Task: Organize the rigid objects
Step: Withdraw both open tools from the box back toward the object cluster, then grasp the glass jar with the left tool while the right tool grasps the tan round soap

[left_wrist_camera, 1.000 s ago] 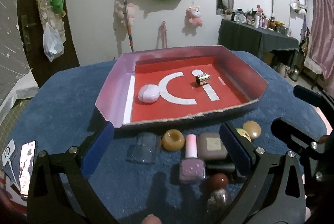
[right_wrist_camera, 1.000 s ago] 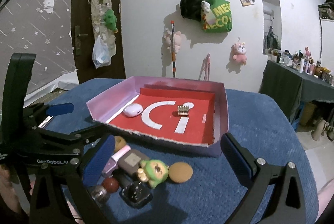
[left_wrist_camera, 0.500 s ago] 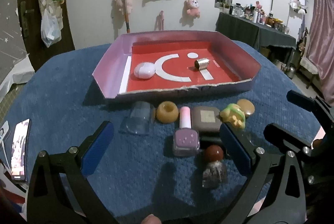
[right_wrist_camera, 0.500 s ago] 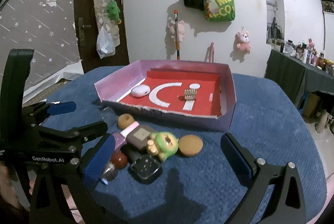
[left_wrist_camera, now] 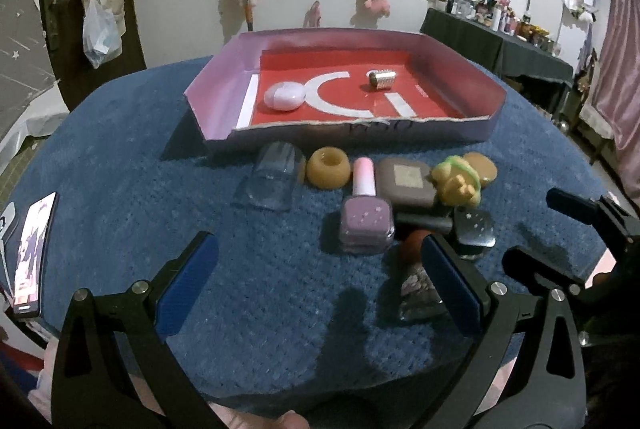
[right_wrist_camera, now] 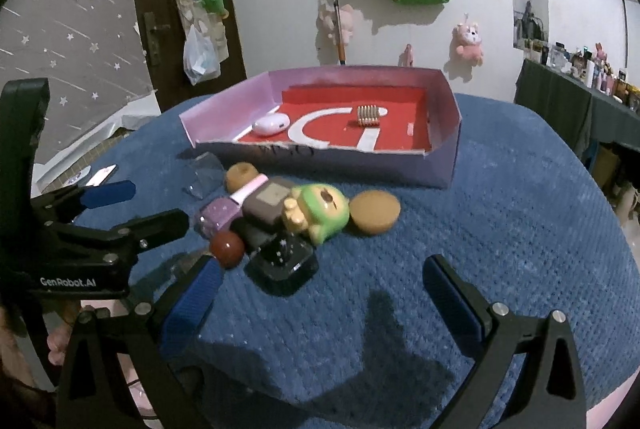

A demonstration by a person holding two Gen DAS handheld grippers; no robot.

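Both claws, left gripper (left_wrist_camera: 318, 283) and right gripper (right_wrist_camera: 320, 287), hung wide open and empty, and any grab into that tight pile risked knocking the red ball (right_wrist_camera: 227, 248) off the table's (right_wrist_camera: 500, 229) near edge.

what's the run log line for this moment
left gripper: open, empty | right gripper: open, empty | tray: earbud case, metal cylinder

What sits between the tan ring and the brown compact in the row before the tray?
The purple nail polish bottle: its pink cap lies between the tan ring and brown compact, clearest in the left wrist view.
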